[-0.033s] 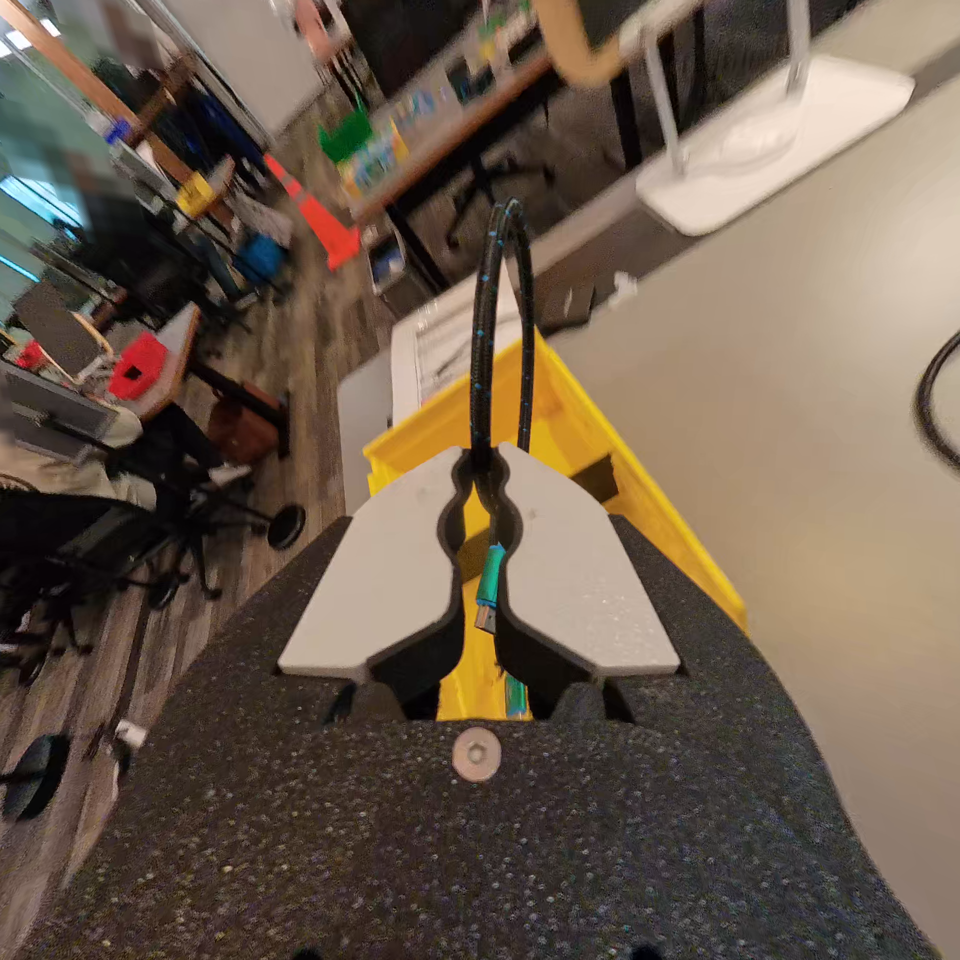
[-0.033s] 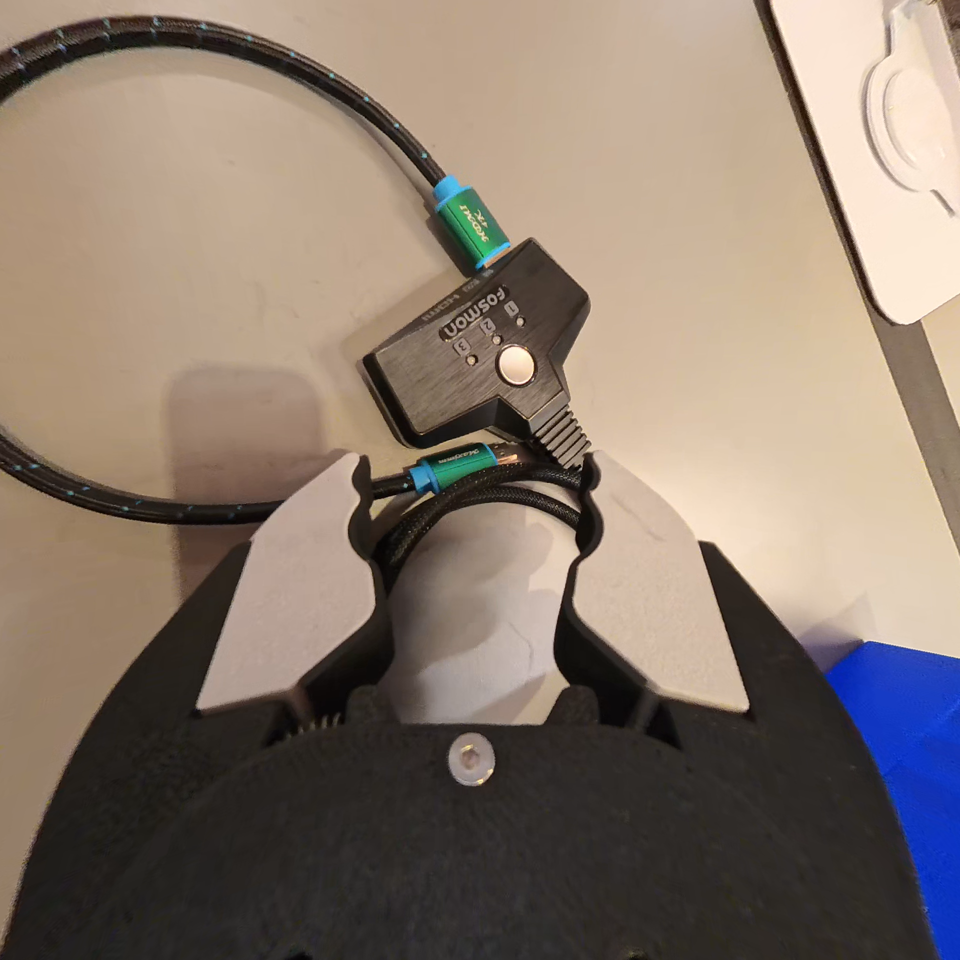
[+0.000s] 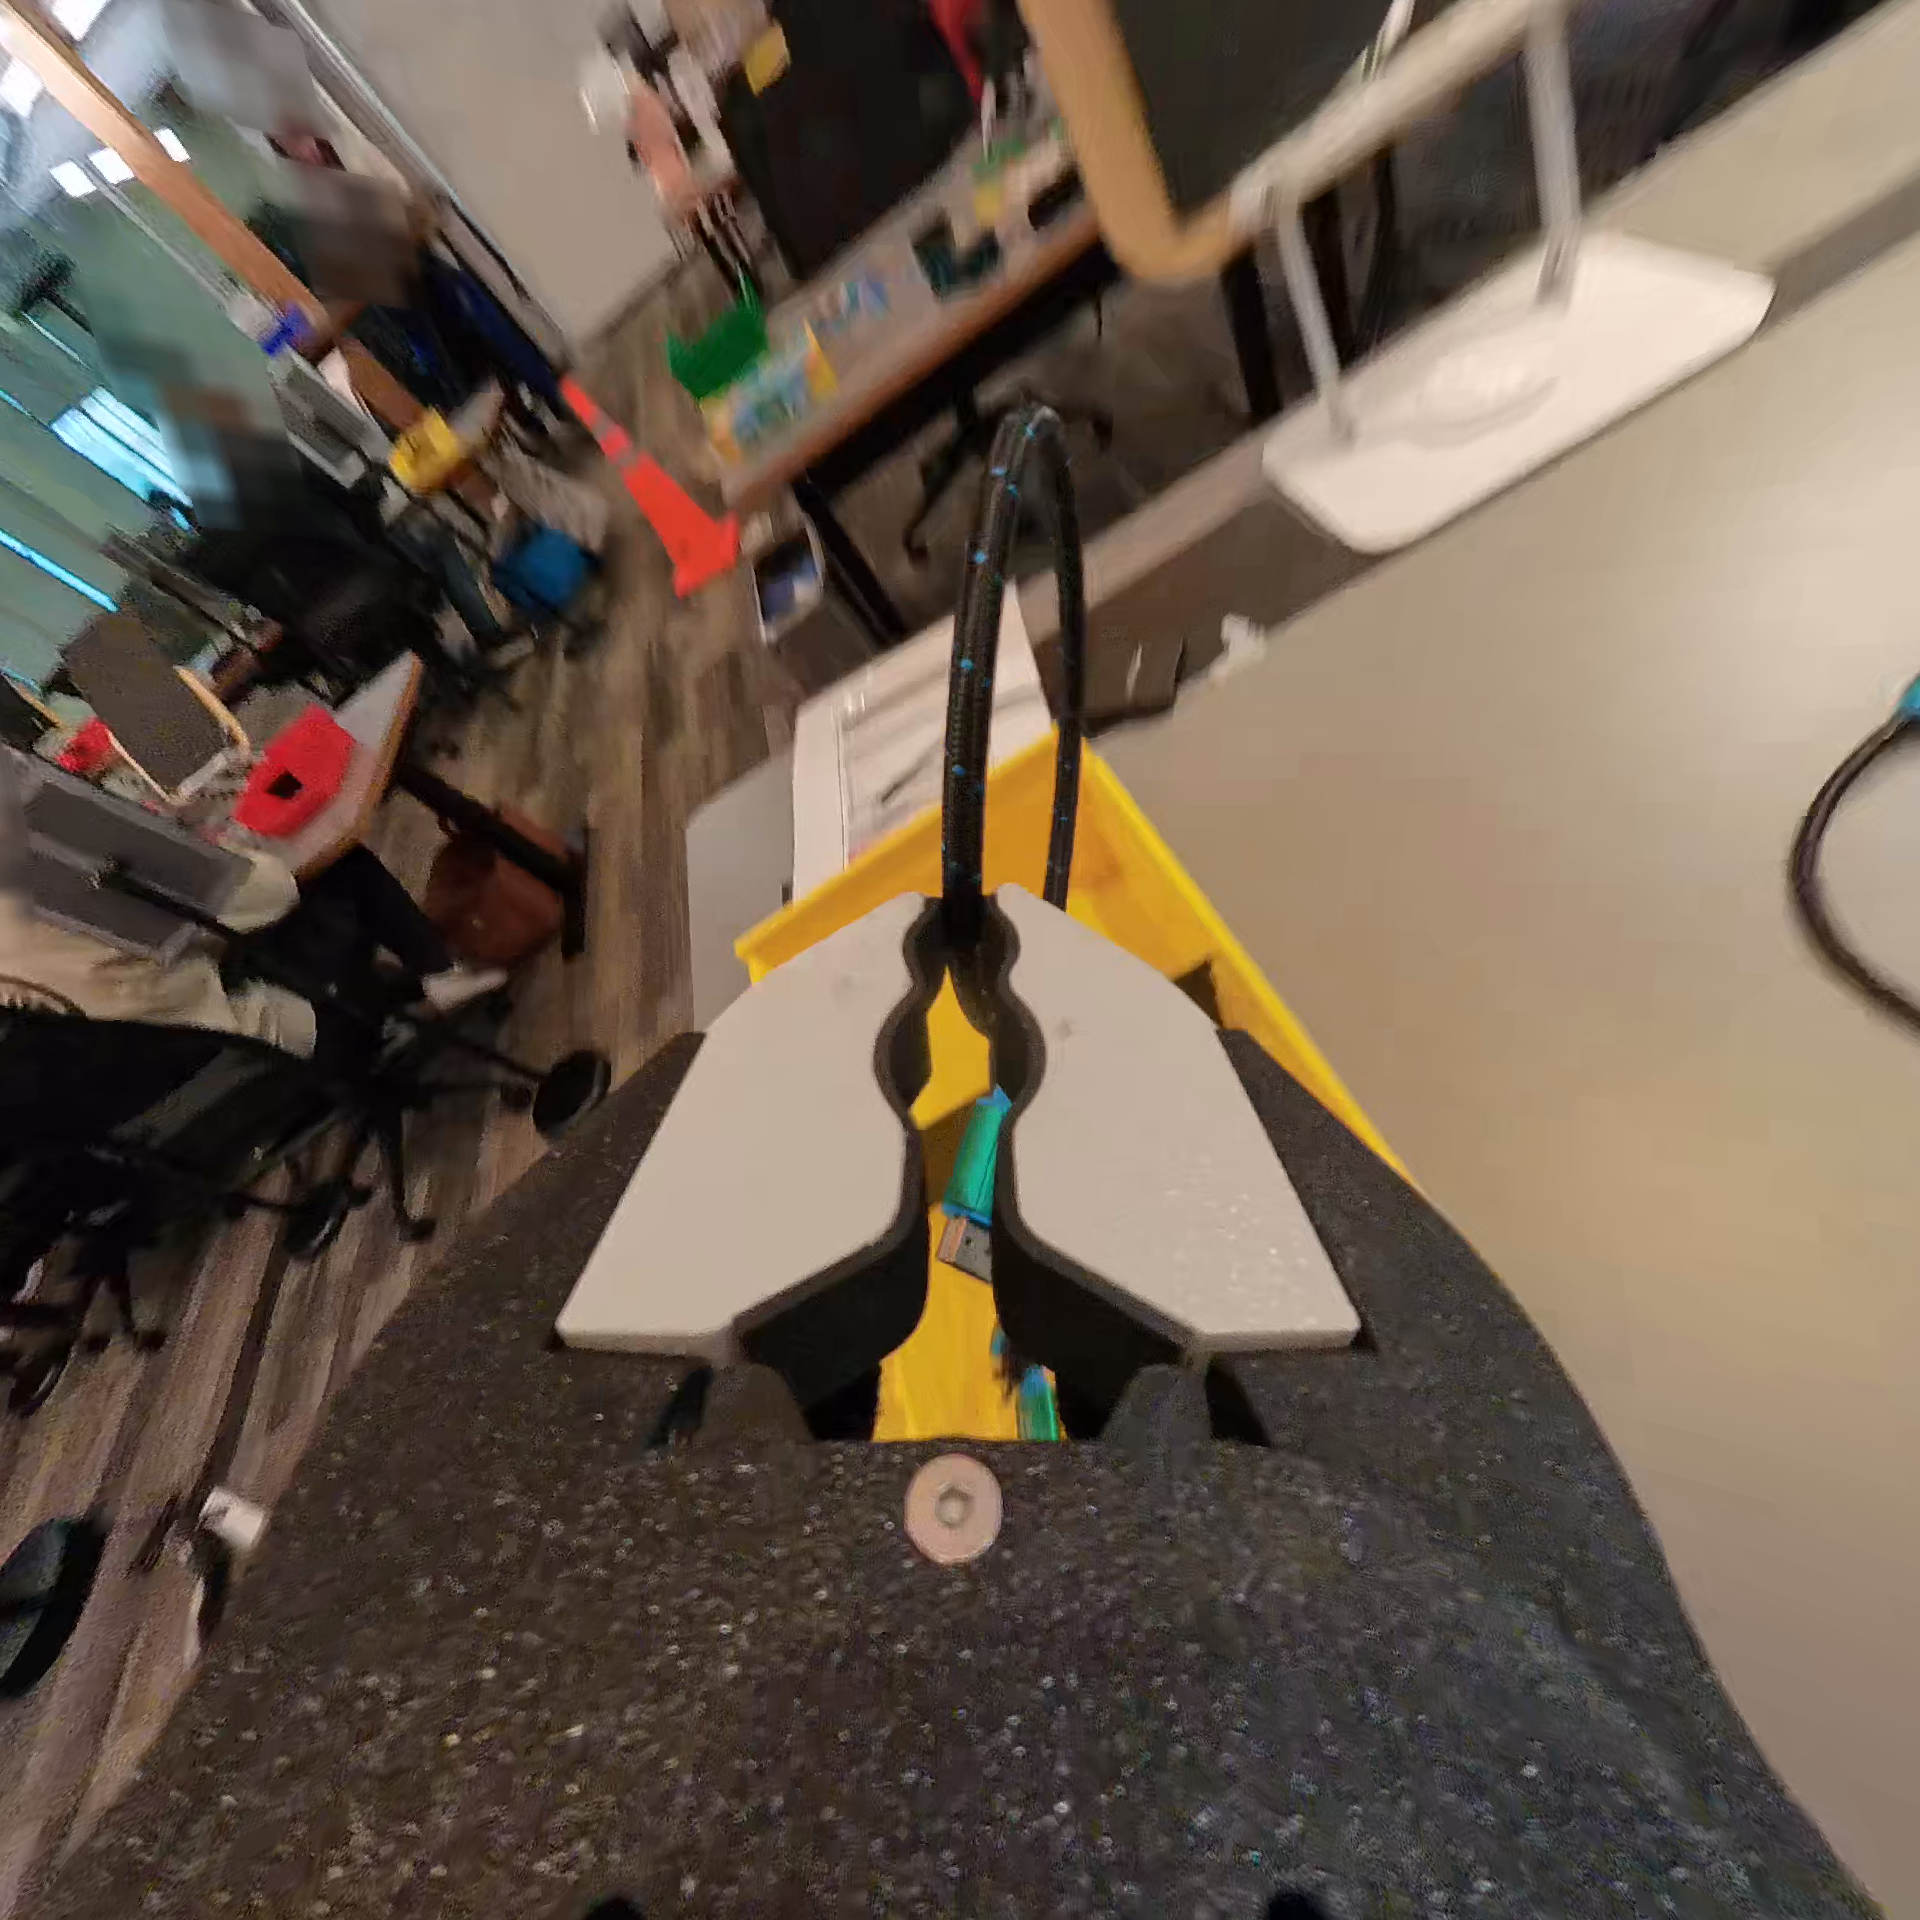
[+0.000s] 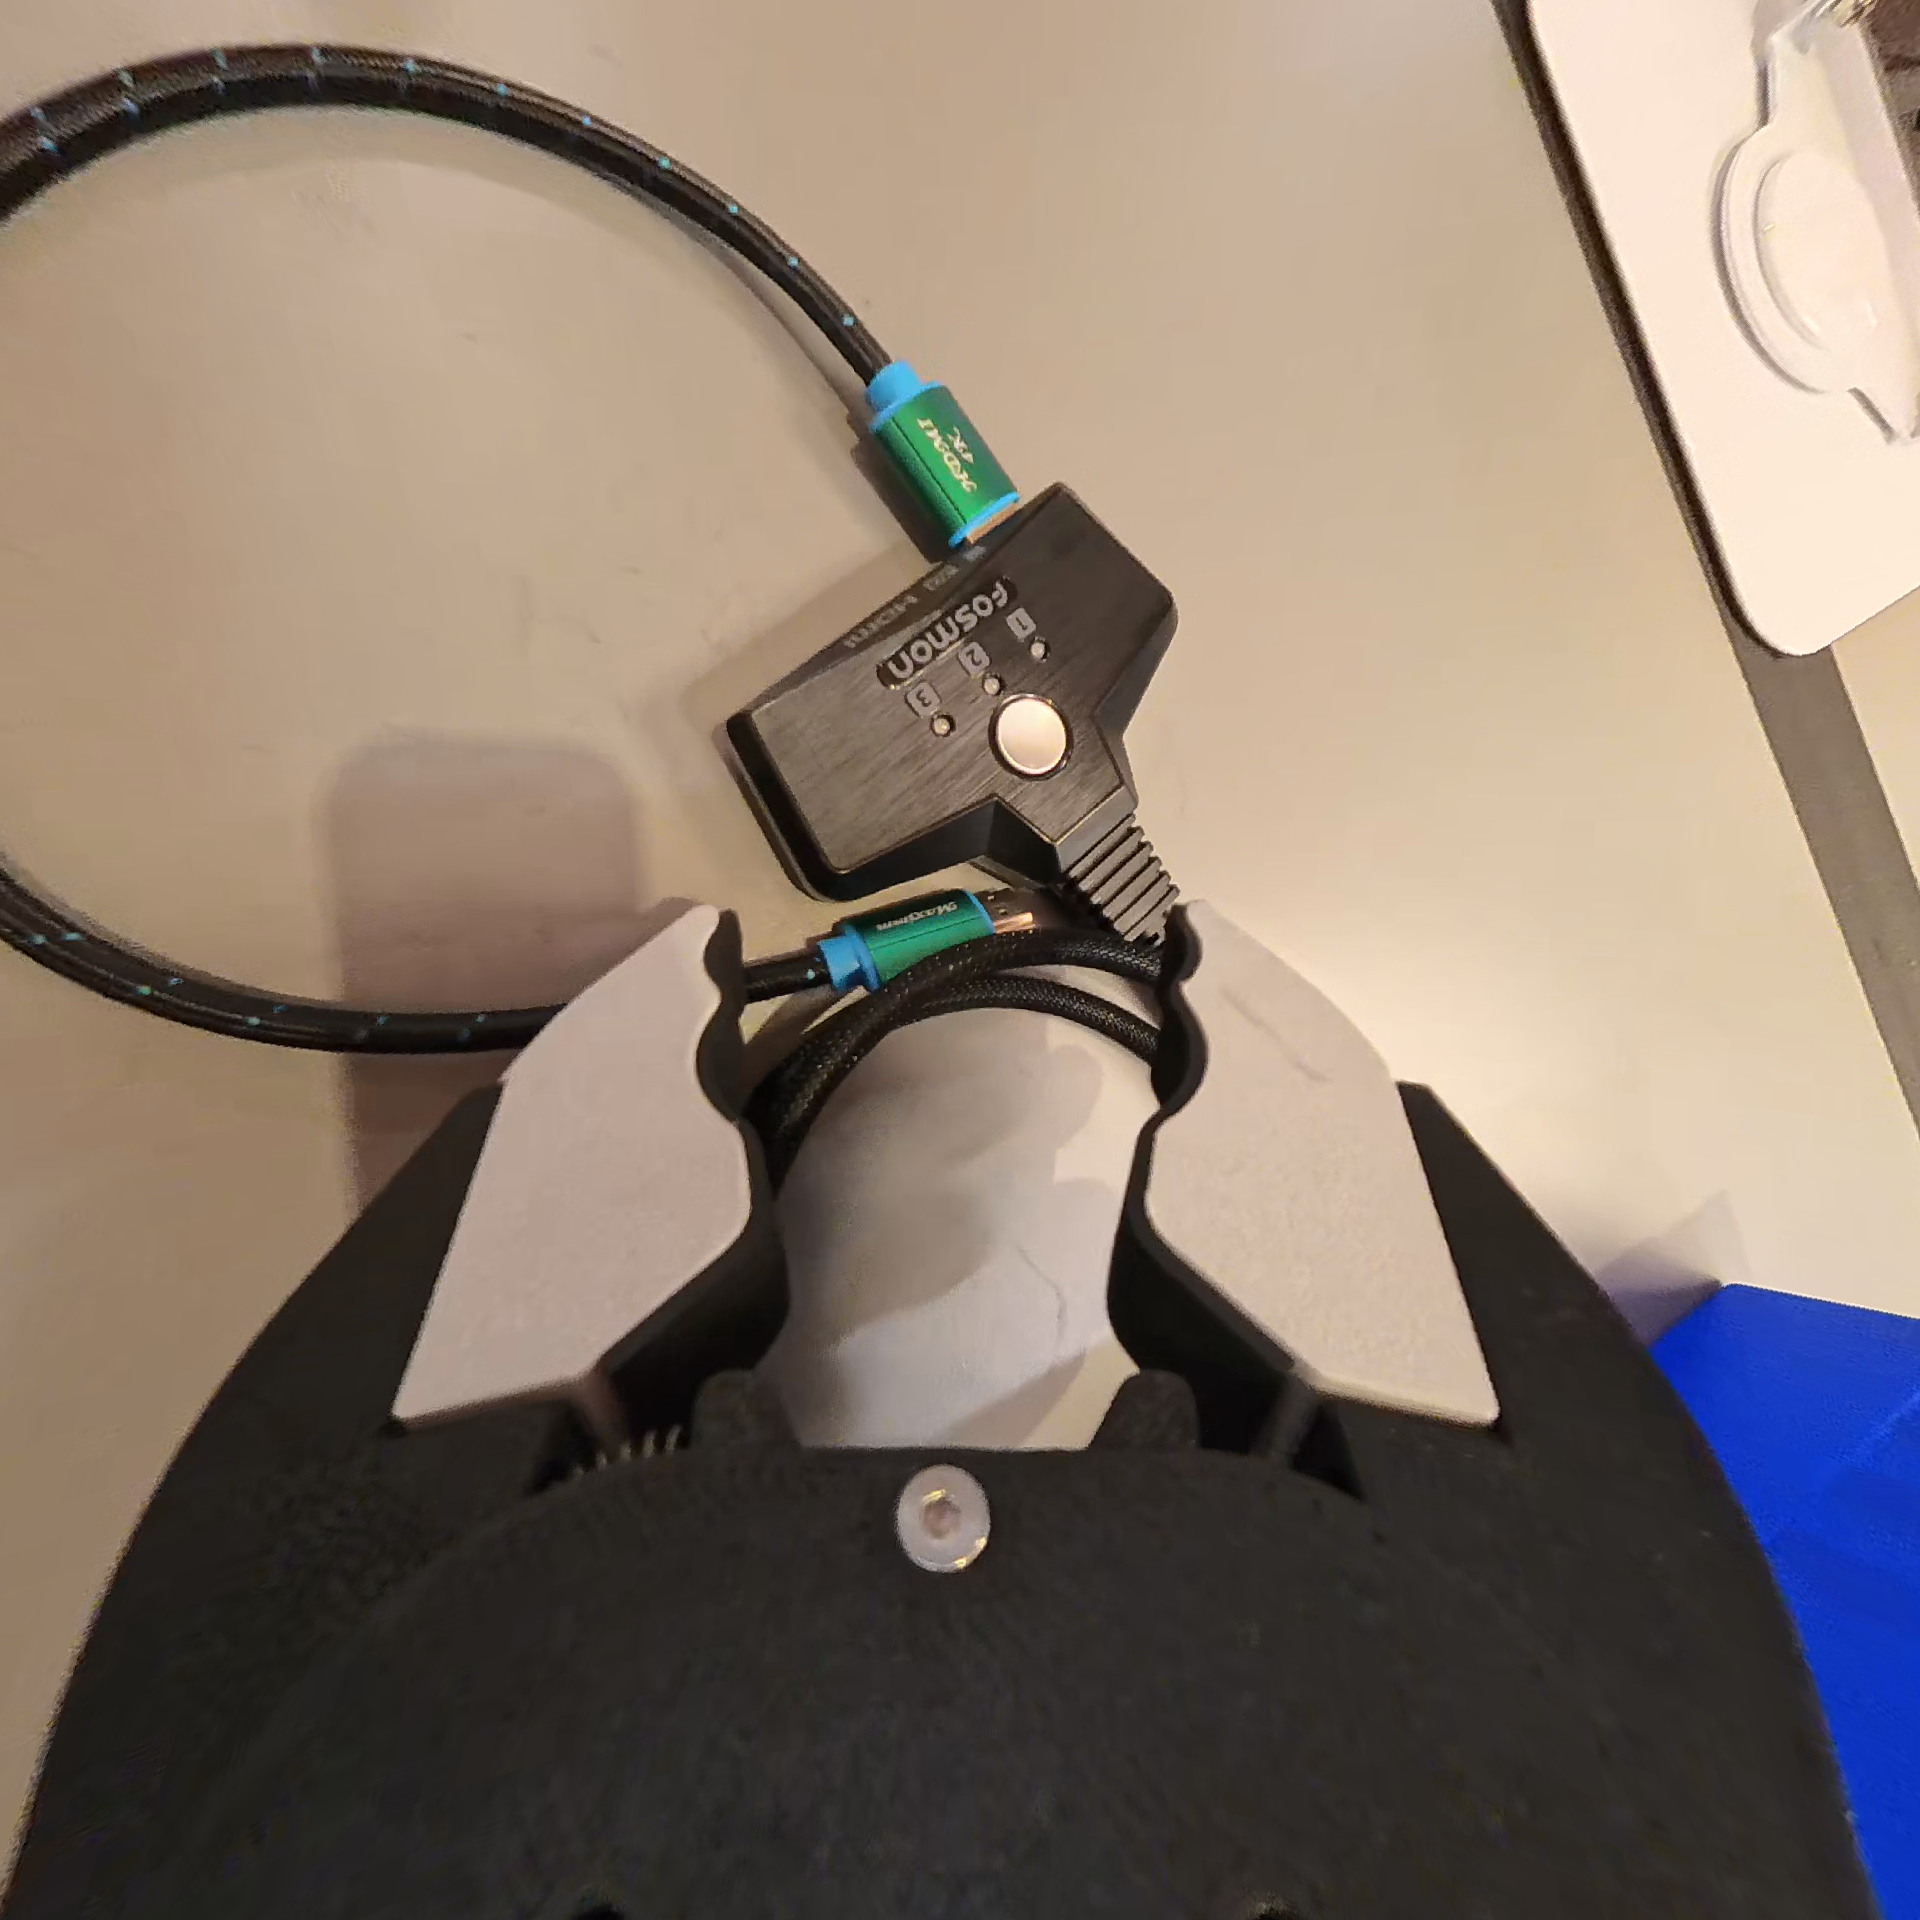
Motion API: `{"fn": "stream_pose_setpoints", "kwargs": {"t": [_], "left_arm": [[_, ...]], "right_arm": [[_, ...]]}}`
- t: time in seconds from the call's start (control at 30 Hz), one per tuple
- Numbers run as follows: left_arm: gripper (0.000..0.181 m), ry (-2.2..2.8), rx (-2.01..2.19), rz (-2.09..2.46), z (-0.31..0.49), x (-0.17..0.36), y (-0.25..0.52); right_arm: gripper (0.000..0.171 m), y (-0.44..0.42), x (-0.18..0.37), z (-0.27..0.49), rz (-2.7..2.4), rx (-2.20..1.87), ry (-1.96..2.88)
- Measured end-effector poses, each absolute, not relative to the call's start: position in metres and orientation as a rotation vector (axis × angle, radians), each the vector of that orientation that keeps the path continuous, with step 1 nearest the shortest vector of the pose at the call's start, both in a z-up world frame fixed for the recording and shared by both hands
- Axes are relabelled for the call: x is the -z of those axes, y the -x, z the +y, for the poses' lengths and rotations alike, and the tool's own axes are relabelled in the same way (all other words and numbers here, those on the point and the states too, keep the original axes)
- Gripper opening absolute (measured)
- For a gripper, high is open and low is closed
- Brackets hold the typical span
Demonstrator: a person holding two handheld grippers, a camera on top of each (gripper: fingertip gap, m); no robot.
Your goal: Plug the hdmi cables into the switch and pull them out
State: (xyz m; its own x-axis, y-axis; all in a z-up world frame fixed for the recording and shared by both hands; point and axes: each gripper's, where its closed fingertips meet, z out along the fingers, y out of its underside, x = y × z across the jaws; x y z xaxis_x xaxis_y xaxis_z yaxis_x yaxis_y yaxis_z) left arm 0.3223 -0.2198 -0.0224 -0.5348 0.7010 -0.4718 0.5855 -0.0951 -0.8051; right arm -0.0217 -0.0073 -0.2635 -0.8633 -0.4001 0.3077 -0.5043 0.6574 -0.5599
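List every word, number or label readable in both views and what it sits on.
I won't copy the wording; here is where it stands.
Black switch: a brand mark, a small print line, three boxed marks by the lights.
Green plug in the switch: gold lettering.
Loose green plug: gold lettering.
Left wrist view: white sheet behind the yellow bin, too blurred to read.

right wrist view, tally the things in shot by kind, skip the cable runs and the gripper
black brushed-metal hdmi switch box: 1
green metal hdmi plugs with blue collars: 2, one plugged into the box, one lying loose by its tail
white flat stand base: 1
blue plastic bin: 1
total: 5
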Motion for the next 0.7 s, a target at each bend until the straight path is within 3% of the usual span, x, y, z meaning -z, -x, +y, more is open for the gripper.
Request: {"fn": "stream_pose_setpoints", "kwargs": {"t": [0.27, 0.7], "left_arm": [[0.006, 1.196, -1.671, -1.654, -0.155, -0.021, -0.258], [0.007, 0.743, -1.081, -1.457, -0.098, 0.066, -0.117]], "right_arm": [[0.076, 0.016, 0.242, -0.015, -2.638, -1.164, -0.753], [0.075, -0.035, 0.2, -0.024, -2.302, -1.648, -1.024]]}}
